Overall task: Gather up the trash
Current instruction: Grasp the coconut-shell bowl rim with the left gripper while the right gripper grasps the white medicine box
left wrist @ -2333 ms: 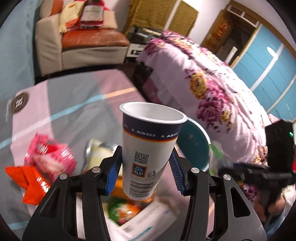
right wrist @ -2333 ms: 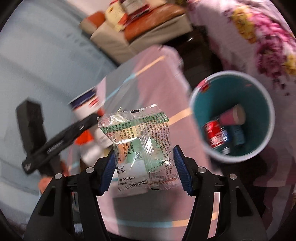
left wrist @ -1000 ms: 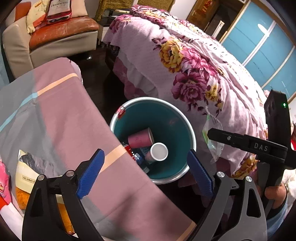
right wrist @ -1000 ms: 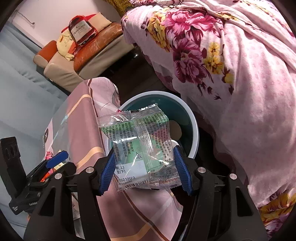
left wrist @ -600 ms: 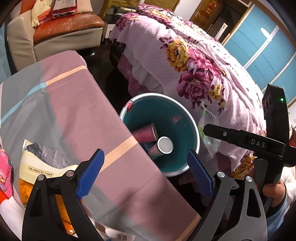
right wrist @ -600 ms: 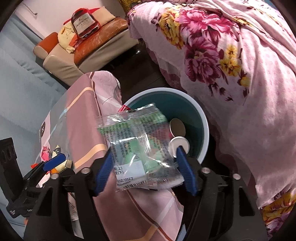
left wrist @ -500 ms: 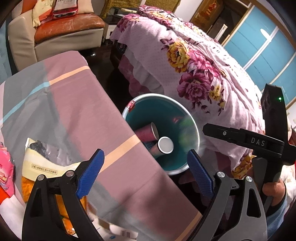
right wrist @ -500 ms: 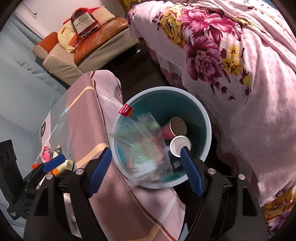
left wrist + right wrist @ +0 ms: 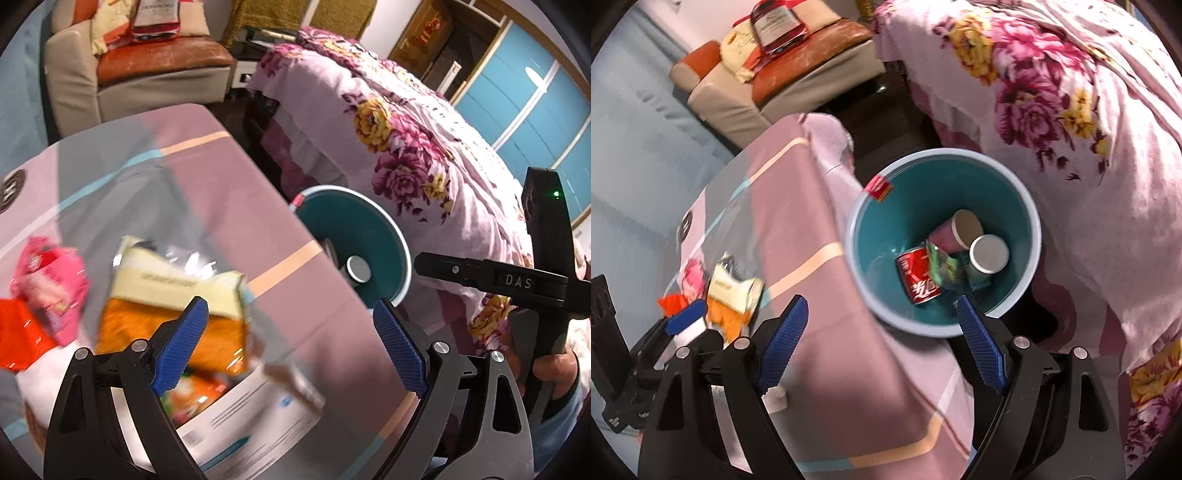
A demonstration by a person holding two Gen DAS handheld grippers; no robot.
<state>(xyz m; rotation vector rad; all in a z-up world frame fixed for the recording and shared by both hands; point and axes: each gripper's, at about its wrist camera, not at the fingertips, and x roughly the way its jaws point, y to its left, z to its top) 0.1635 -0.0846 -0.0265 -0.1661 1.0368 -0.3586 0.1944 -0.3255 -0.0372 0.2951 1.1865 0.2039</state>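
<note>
Right wrist: clear packet [image 9: 945, 266] in bin [image 9: 871, 280], beyond empty right tool [image 9: 879, 334]

Glossy plastic bin [image 9: 871, 295]; shiny metal can [image 9: 918, 275]; matt cloth tablecloth [image 9: 812, 221]; paper cups [image 9: 988, 254].

A teal bin [image 9: 871, 236] with a pale rim stands on the floor. Inside it lie a red can [image 9: 918, 275], a pink cup [image 9: 955, 230], a white cup [image 9: 989, 254] and a crumpled clear-green wrapper [image 9: 945, 266] — all tipped on their sides.
</note>
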